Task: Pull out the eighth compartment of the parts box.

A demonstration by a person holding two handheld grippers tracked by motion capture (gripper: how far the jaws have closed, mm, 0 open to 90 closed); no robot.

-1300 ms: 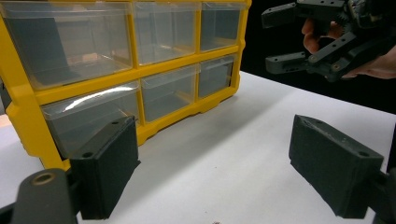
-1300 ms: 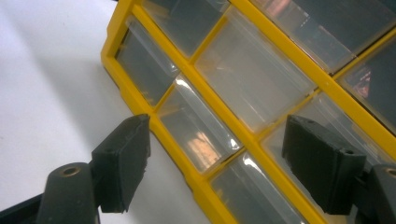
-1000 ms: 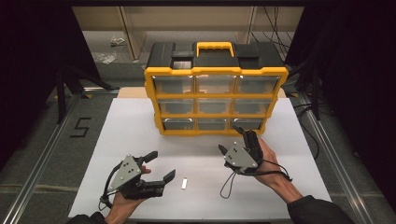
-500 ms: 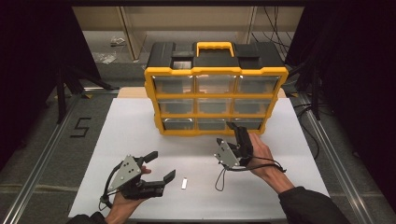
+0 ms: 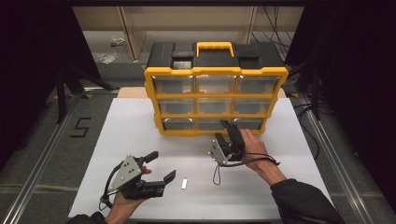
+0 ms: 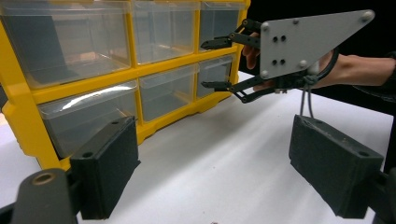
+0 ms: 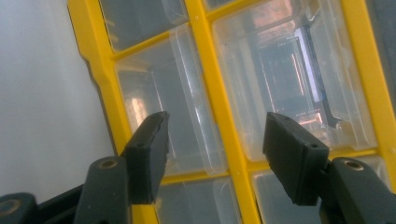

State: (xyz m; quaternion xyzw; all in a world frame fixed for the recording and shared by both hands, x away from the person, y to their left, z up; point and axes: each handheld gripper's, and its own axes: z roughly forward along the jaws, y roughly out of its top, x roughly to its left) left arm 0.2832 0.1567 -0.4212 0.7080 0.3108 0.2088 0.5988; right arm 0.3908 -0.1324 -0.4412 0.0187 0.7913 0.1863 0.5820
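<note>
From the high view, a yellow-framed drawer organizer (image 5: pixel 215 100) stands upright at the far middle of the white tabletop (image 5: pixel 289 177), long axis across the table, its nine clear drawer fronts facing the person, a black top and yellow carry handle above. The right gripper (image 5: pixel 227 125) points at its bottom row, just short of the middle and right drawers, jaws partly apart and just been closing, nothing between them. The left gripper (image 5: pixel 162 166) rests near the front edge, jaws wide and empty, beside a small white flat piece (image 5: pixel 184 183).

In the left gripper view, smooth see-through plastic drawers sit in a glossy yellow grid; the black foam-like pads stand wide apart.

In the right gripper view, the pads (image 7: pixel 150 154) straddle a yellow divider (image 7: pixel 219 116) without touching it.
</note>
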